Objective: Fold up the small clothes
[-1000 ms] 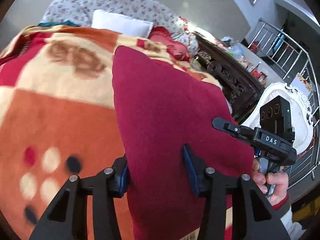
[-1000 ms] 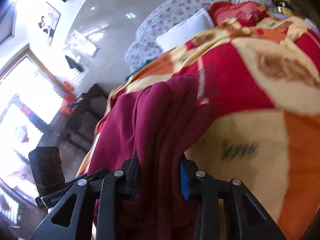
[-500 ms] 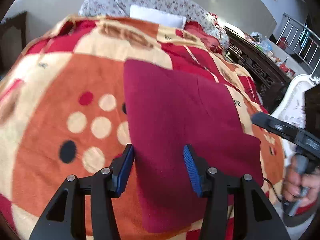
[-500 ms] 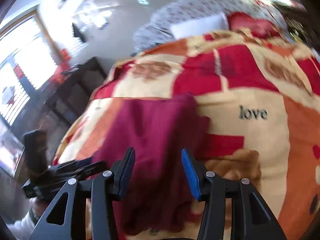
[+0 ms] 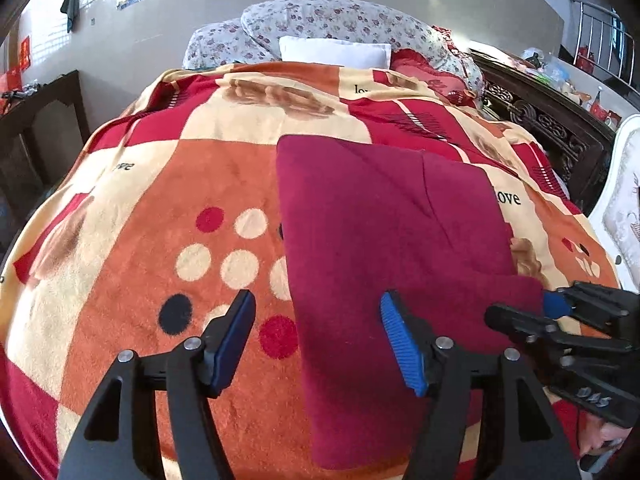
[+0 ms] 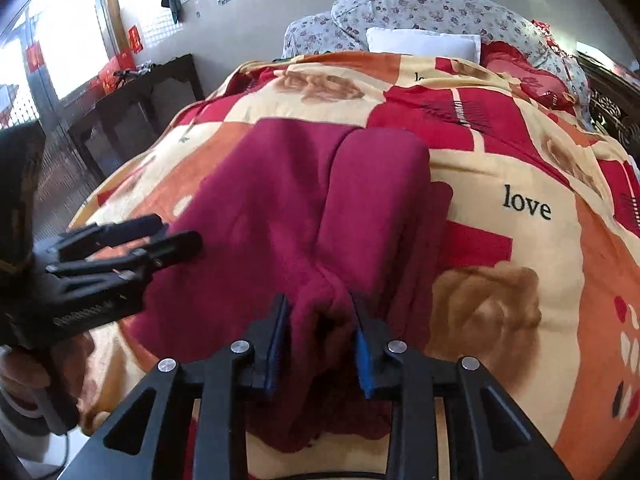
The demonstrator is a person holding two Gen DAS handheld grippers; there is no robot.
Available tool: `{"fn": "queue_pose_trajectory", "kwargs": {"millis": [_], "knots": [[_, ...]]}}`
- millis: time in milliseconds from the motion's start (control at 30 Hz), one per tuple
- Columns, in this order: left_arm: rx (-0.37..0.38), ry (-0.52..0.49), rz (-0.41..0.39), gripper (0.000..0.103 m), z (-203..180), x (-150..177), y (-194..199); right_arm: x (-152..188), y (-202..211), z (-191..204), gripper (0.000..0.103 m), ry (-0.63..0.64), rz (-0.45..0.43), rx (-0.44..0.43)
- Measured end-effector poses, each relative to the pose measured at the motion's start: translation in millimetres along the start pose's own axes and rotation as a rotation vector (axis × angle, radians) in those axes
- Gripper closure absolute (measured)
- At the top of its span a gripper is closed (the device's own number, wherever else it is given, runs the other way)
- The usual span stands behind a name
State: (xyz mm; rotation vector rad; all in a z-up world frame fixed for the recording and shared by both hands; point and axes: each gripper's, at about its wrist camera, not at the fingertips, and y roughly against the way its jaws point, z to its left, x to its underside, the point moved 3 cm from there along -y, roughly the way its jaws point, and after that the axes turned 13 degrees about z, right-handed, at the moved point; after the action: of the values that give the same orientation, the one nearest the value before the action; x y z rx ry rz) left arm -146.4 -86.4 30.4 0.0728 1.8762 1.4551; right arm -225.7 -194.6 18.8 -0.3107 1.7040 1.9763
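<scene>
A dark red garment (image 5: pixel 384 240) lies partly folded on the patterned blanket (image 5: pixel 160 208); it also shows in the right wrist view (image 6: pixel 304 216). My left gripper (image 5: pixel 318 336) is open above the garment's near left edge and holds nothing. My right gripper (image 6: pixel 320 328) is shut on a bunched near edge of the garment. The right gripper shows at the right of the left wrist view (image 5: pixel 560 312), at the garment's right corner. The left gripper shows at the left of the right wrist view (image 6: pixel 160 236).
Floral pillows (image 5: pixel 328 28) and a white pillow (image 5: pixel 334 52) lie at the bed's head. A dark carved cabinet (image 5: pixel 548 120) stands to the right, a white chair (image 5: pixel 620 208) beside it. A dark side table (image 6: pixel 140 96) stands to the left.
The garment has been lowered from the air and now lies spread on the blanket. My left gripper has let go and opened. My right gripper opened, then shut on the near edge.
</scene>
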Motion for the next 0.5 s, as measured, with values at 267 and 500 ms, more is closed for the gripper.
{"fn": "queue_pose_trajectory", "kwargs": {"millis": [267, 500], "knots": [[-0.036, 0.013, -0.053, 0.029, 0, 2, 15, -14, 25, 4, 0.068, -0.067, -0.080, -0.014], [-0.070, 0.025, -0.084, 0.022, 2, 3, 27, -20, 23, 12, 0.066, -0.058, -0.084, 0.023]]}}
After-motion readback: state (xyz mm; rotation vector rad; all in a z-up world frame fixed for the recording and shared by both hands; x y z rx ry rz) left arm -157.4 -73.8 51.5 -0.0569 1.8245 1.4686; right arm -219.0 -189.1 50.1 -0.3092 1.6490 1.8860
